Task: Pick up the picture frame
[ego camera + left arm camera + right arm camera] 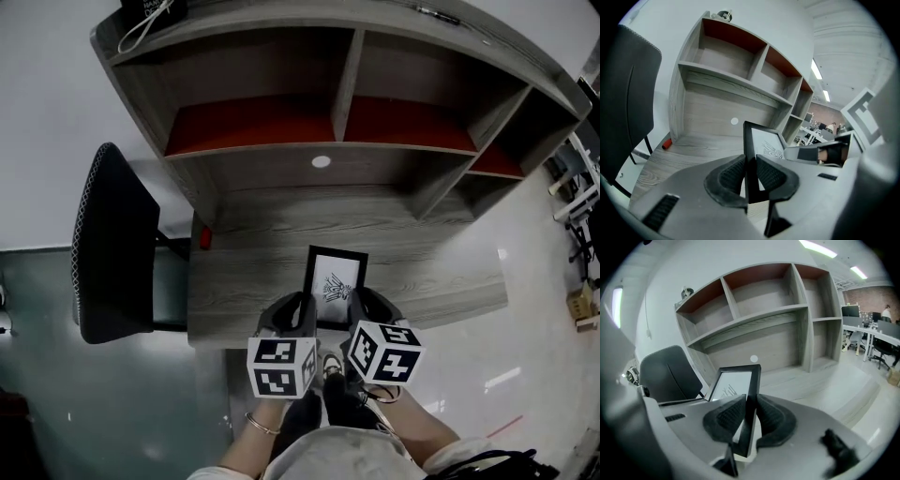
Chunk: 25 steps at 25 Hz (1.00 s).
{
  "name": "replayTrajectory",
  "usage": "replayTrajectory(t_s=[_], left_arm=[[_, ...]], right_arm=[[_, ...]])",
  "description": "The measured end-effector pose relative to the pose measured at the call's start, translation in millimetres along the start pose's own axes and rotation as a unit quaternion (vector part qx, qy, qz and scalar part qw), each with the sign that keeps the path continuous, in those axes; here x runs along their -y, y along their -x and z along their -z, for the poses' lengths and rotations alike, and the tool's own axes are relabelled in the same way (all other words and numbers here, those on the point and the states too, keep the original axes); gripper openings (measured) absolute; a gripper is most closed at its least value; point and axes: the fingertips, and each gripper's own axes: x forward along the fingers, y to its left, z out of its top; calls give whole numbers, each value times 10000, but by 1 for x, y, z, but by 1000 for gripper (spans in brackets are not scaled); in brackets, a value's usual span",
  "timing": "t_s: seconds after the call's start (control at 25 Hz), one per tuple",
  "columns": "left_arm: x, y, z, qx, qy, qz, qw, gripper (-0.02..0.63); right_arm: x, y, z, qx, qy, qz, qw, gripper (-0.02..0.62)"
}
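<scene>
Picture frame (335,284) sits upright btwn 2 claws, long axis vertical, over the counter's (253,244) front edge, seemingly clear of it. Left claw (751,176) pinches its left rail, right claw (749,416) its right rail, pads pressing. Neither hand is nearer, so both must rise together.
</scene>
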Motion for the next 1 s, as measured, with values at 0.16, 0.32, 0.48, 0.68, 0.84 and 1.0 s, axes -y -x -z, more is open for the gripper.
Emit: replayTrajectory(t_s=[0.16, 0.32, 0.48, 0.68, 0.84, 1.0], left_arm=[[6, 19, -18, 235, -93, 27, 9997, 78], [8, 38, -38, 504, -197, 56, 9985, 78], [10, 56, -60, 760, -386, 66, 9963, 78], [12, 74, -80, 1033, -530, 57, 9932, 78], [14, 83, -87, 1145, -593, 31, 9917, 78], [16, 88, -91, 1218, -583, -10, 9908, 80]], right_arm=[[-11, 18, -15, 250, 11, -33, 9997, 75], [-26, 34, -32, 553, 69, -74, 9984, 75], [-41, 50, -51, 876, 140, -137, 9960, 75], [-55, 64, -68, 1146, 211, -240, 9929, 75], [-60, 70, -75, 1230, 280, -305, 9915, 75], [-63, 74, -81, 1280, 394, -392, 9902, 75]])
